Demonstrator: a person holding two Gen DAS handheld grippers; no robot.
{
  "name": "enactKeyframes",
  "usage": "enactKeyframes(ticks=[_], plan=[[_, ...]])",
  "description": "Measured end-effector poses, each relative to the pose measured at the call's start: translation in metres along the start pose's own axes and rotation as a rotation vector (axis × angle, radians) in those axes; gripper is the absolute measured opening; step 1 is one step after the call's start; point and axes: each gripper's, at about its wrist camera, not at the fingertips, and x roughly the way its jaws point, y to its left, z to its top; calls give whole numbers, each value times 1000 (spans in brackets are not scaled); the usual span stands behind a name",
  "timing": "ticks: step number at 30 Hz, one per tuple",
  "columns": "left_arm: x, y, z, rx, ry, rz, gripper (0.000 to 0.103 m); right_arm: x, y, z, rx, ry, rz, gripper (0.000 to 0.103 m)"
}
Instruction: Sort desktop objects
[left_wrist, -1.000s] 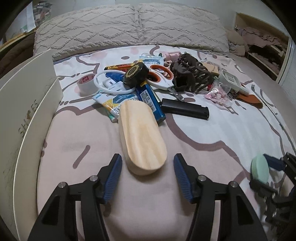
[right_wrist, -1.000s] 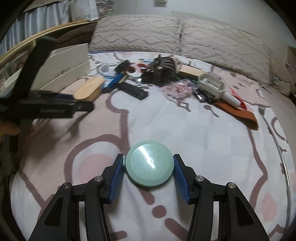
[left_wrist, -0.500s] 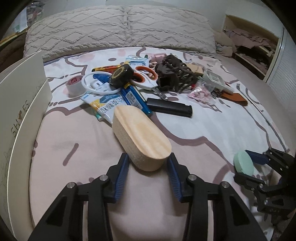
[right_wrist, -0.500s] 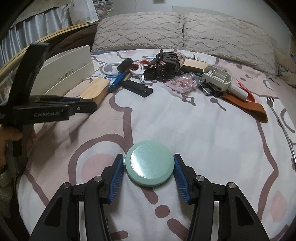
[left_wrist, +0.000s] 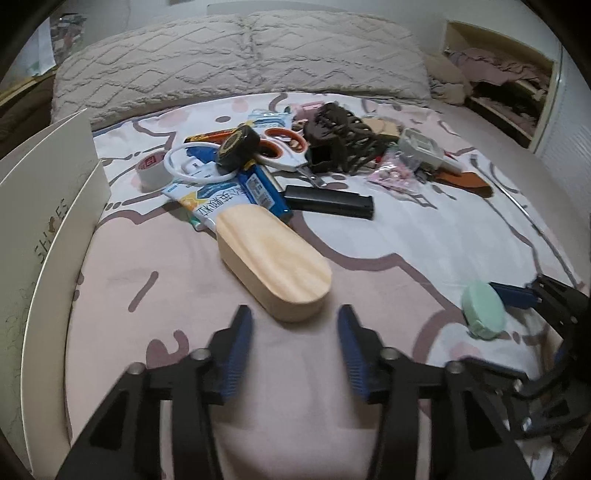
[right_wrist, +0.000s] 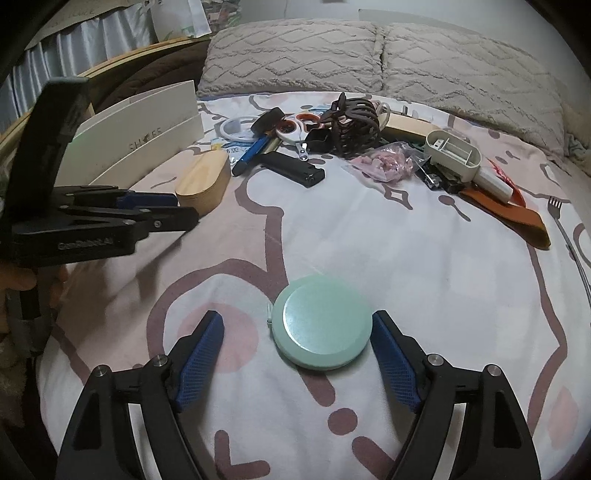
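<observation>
A pale wooden oval box (left_wrist: 273, 258) lies on the patterned bed sheet, its near end just ahead of my left gripper (left_wrist: 293, 325). The left jaws are opening and their blue pads (left_wrist: 238, 332) stand clear of the box on both sides. In the right wrist view a round mint-green case (right_wrist: 321, 321) lies flat on the sheet between the tips of my right gripper (right_wrist: 297, 325). The right jaws are opening wide, with a gap on each side of the case. The left gripper (right_wrist: 177, 212) and the wooden box (right_wrist: 203, 181) also show at that view's left.
A white shoebox (left_wrist: 48, 206) stands along the left. Farther back lies a heap: scissors (left_wrist: 284, 147), brown hair claw (left_wrist: 340, 133), black flat case (left_wrist: 328, 201), tape roll (left_wrist: 151, 168), toothpaste tube (left_wrist: 210, 206). A fork (right_wrist: 557, 210) and orange strap (right_wrist: 517, 218) lie right; pillows (left_wrist: 240, 55) behind.
The right gripper opened and let go of the mint case, which now rests on the sheet. The left gripper closed against the wooden box, turned it slightly, then opened again.
</observation>
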Motion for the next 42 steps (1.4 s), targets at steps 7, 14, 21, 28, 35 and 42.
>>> enactKeyframes(ticks=[7, 14, 21, 28, 35, 42], plan=[[14, 1, 14, -31, 16, 32, 50, 3, -1, -1, 13, 22, 2, 100], [22, 13, 22, -104, 21, -5, 55, 4, -1, -1, 21, 27, 23, 103], [18, 18, 22, -125, -10, -58, 51, 4, -4, 0, 36, 14, 41, 103], [11, 12, 19, -100, -25, -90, 46, 2, -10, 0, 68, -5, 80, 103], [-1, -3, 6, -36, -5, -139, 46, 0, -10, -1, 78, -10, 93, 103], [-12, -28, -5, 60, 25, -177, 46, -4, -18, -3, 117, -29, 139, 103]])
